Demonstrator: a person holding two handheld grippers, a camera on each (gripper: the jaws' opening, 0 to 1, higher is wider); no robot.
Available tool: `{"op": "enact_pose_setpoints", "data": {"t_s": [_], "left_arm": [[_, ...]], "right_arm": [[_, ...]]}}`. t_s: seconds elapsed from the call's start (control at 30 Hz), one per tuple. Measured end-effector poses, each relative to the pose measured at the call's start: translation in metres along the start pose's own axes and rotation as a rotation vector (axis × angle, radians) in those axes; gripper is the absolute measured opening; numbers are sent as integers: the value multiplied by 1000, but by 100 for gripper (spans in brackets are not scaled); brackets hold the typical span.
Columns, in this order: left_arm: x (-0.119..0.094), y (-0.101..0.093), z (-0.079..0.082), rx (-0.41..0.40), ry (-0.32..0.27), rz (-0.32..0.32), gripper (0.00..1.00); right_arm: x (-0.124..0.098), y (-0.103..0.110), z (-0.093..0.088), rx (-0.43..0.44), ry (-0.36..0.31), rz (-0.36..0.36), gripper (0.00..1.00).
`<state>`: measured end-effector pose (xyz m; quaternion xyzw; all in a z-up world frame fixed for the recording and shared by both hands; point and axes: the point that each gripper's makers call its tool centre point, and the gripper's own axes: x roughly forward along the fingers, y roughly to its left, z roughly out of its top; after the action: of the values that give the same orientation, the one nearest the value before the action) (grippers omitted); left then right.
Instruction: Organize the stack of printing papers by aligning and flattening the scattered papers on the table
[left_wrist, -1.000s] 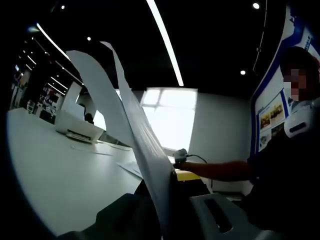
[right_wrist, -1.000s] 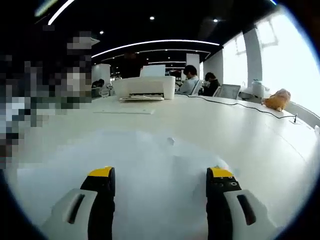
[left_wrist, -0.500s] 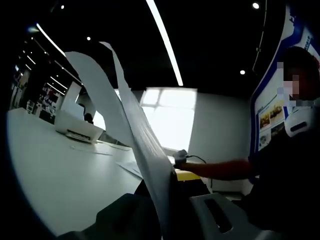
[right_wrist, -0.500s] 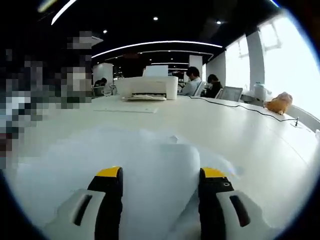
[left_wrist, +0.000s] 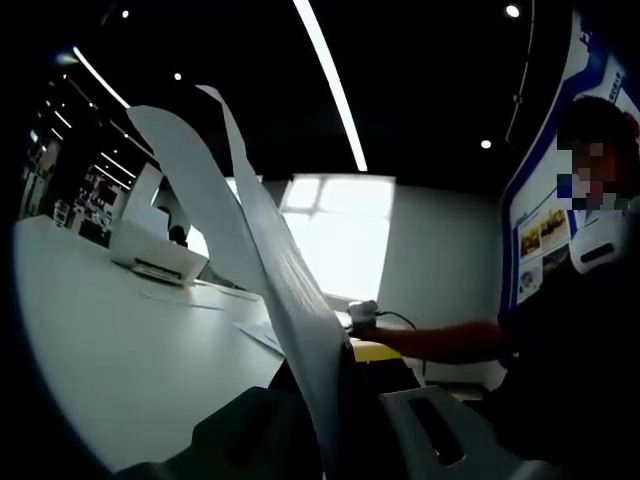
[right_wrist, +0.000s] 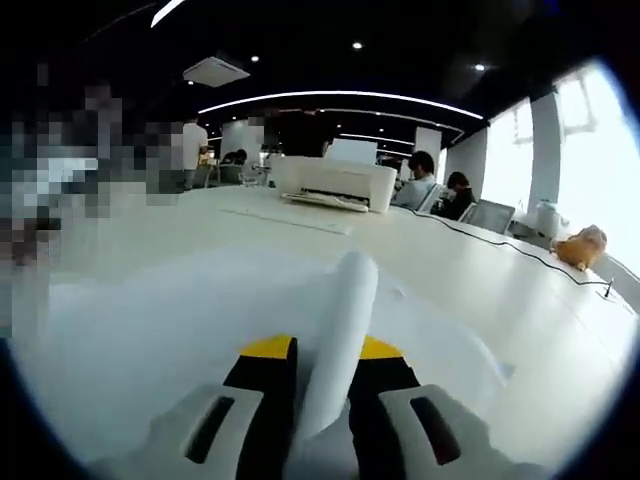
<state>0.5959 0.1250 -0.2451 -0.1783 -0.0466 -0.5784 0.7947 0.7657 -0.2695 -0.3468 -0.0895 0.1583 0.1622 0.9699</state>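
on the white worktop (left_wrist: 110, 340), left gripper view: left claw (left_wrist: 335, 400) clamped on printing papers (left_wrist: 265, 260), two or more sheets held on edge. sheets rise from the jaws and curve up and to the left of the view, long axis running from the claw toward the dark ceiling, free ends fanned apart at the top. loose sheets (left_wrist: 190, 297) lie flat farther along the worktop, near a white printer (left_wrist: 150, 255). a person's forearm (left_wrist: 440, 340) reaches in from the right of the view.

right gripper view: right claw (right_wrist: 322, 365) pinched on a fold of paper (right_wrist: 340, 330), yellow-tipped jaws nearly together with the sheet between them. the fold stands as a raised ridge running straight away from the claw; the rest of the paper spreads flat on the worktop to both sides. white printer (right_wrist: 335, 182) beyond, a single sheet (right_wrist: 285, 218) in front of it, a cable (right_wrist: 500, 250) trailing to the right, seated people behind.

step in hand, judged: gathering scattered sheets, one batch per claw. next move likely calls for bringing the two batches together, edges squared, then laying them down and pressing them flat.
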Motion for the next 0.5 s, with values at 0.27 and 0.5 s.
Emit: {"op": "enact_pose_setpoints", "data": {"t_s": [0.27,0.5], "left_arm": [[1,0,-1,-1,3,0,6],[1,-1,-1,-2,3,0,6]], "right_arm": [[2,4,2,-92,-12,-9,6],[4,2,3,-136,-17,-18,2]]}}
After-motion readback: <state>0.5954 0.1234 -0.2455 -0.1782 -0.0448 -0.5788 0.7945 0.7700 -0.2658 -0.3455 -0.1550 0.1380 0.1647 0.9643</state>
